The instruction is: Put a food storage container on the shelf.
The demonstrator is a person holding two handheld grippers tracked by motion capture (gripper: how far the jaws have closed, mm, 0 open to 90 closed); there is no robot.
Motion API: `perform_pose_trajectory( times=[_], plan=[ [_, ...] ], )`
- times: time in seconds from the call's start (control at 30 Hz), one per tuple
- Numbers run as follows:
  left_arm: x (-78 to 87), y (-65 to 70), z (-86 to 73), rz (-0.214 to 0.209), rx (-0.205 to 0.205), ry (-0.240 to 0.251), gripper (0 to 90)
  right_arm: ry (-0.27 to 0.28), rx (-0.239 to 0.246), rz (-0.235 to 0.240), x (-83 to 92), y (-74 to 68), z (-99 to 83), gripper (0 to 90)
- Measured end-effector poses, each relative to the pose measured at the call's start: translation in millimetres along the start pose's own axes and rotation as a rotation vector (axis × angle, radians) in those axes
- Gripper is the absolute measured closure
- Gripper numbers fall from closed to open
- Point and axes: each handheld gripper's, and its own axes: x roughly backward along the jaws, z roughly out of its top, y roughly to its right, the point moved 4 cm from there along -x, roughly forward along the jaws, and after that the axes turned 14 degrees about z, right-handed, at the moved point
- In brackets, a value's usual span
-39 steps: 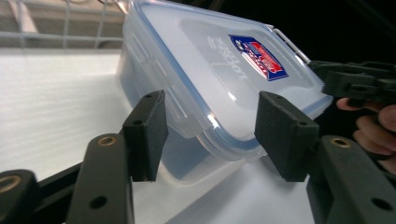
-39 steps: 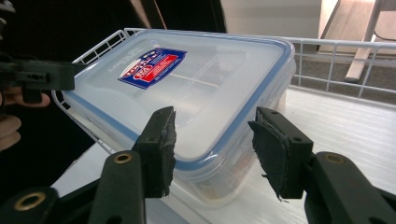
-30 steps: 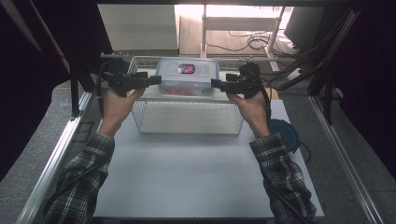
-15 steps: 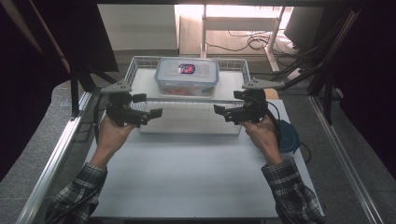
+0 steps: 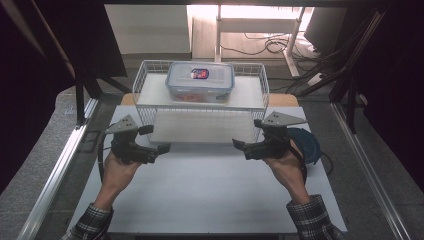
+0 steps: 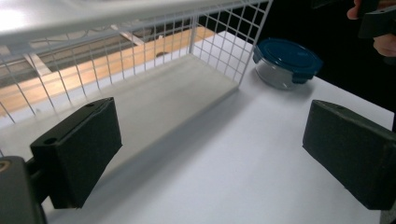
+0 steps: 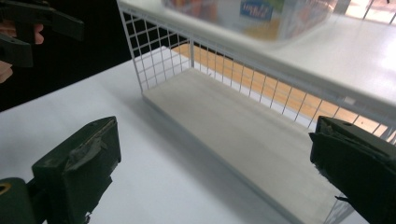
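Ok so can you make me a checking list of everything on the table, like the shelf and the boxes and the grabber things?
Surface: white table top, bare in front of the rack.
Job's things: white wire rack with two shelves; clear lidded box with a blue rim on the top shelf; lower shelf bare.
Clutter: round container with a dark blue lid on the table right of the rack.
Grippers: left gripper open, holding nothing; right gripper open, holding nothing; both in front of the rack, apart from it.
Cables: black cable looping by the left hand; more cables on the floor beyond.
Surroundings: metal frame rails, dark curtains.
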Motion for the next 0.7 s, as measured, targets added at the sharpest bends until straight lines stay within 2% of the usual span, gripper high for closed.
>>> perform_pose_trajectory(
  times=[0.3,0.53,0.7],
  plan=[
    [9.2,9.1,-33.1,0.020,-0.014,-0.020,4.9,-0.023,-0.033,-0.013,7.2,-5.6,-35.4,0.9],
    [3.5,6.5,-67.1,0.059,-0.021,-0.070,4.3,-0.037,-0.030,-0.034,8.9,-10.2,-61.3,1.9],
    [1.5,8.2,-91.3,0.082,-0.013,-0.071,4.4,-0.033,-0.031,-0.048,6.6,-13.6,-81.4,2.5]
  ],
)
